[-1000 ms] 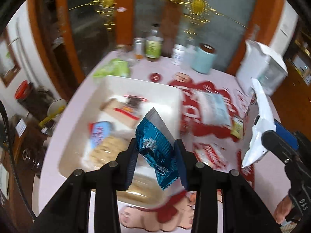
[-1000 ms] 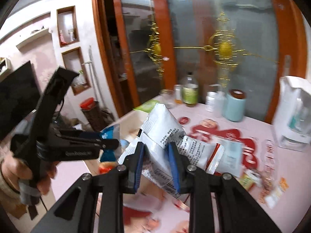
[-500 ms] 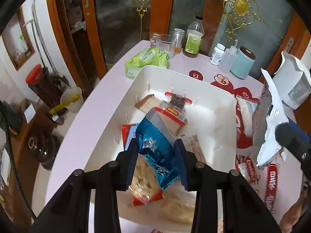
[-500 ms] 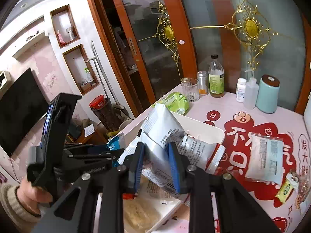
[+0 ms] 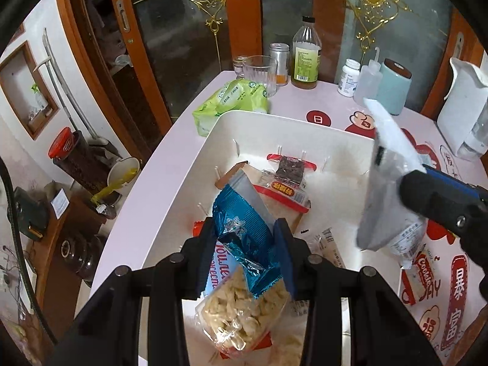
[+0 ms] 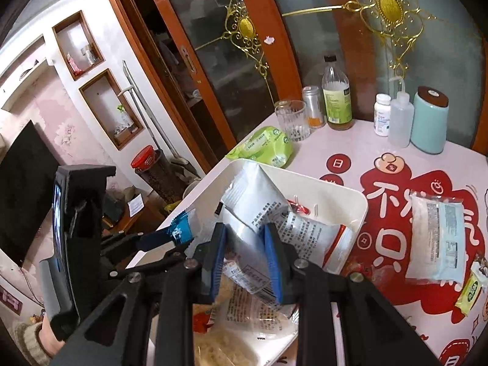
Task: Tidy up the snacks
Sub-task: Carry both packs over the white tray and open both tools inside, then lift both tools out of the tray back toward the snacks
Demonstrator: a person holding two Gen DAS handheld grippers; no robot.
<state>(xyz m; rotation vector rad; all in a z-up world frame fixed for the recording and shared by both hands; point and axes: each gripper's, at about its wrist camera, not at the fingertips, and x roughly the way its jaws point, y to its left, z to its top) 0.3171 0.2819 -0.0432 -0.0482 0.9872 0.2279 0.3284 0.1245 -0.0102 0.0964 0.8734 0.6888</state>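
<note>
Over the white bin point(image 5: 195, 164), the left gripper point(image 5: 247, 253) is clamping a blue snack packet point(image 5: 241, 225) between nearly closed pads, having come lower and further over the bin than a second ago. Right of it, the right gripper point(image 6: 245, 262) is pinching a white snack bag point(image 6: 256, 204), likewise having sunk toward the bin.

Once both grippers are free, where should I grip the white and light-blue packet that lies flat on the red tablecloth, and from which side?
Take the white and light-blue packet by its near short edge, coming down from above. It lies flat on the table, so only a sealed end can be pinched, and a small yellow-green packet crowds its right corner.
</note>
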